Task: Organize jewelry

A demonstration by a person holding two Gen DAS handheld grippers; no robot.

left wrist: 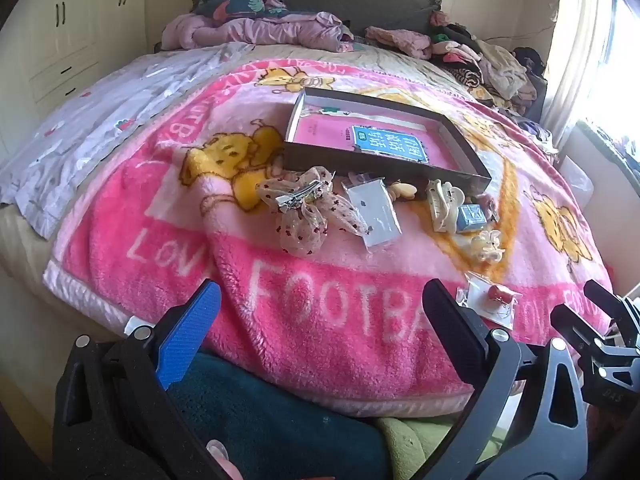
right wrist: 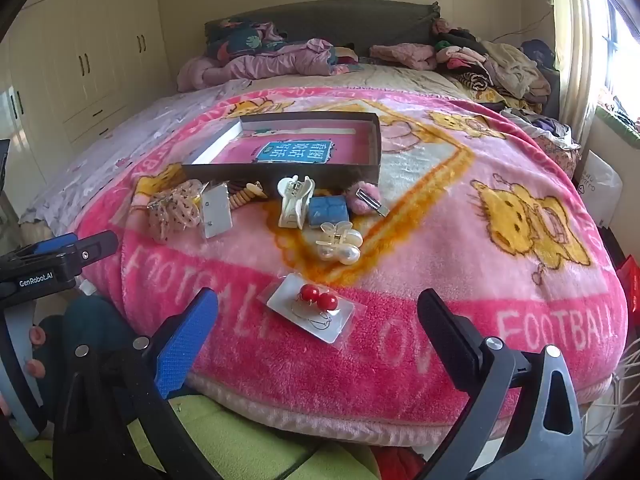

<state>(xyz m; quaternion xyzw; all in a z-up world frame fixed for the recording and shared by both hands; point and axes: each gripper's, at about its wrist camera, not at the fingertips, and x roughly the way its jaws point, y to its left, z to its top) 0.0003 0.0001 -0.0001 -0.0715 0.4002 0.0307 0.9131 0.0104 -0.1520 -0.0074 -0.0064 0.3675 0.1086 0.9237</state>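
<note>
A dark shallow box [right wrist: 280, 170] [left wrist: 384, 164] with a pink book inside lies on the pink blanket. In front of it lie a lace bow clip [left wrist: 306, 208] [right wrist: 174, 206], an earring card [left wrist: 374, 210] [right wrist: 216, 210], a cream claw clip [right wrist: 294, 202] [left wrist: 442, 204], a small blue box [right wrist: 328, 210] [left wrist: 472, 213], a fuzzy pink clip [right wrist: 362, 196], a pearl claw clip [right wrist: 340, 244] [left wrist: 488, 245] and a card with red ball earrings [right wrist: 316, 306] [left wrist: 490, 300]. My left gripper [left wrist: 322, 316] and right gripper [right wrist: 320, 320] both stand open at the bed's near edge, nothing between their fingers.
Piled clothes [right wrist: 492, 64] and a crumpled pink quilt [right wrist: 264, 64] lie at the bed's far end. A white wardrobe [right wrist: 80, 64] stands on the left, a bright window [right wrist: 616, 48] on the right. The person's dark green clothing [left wrist: 272, 412] is below the left gripper.
</note>
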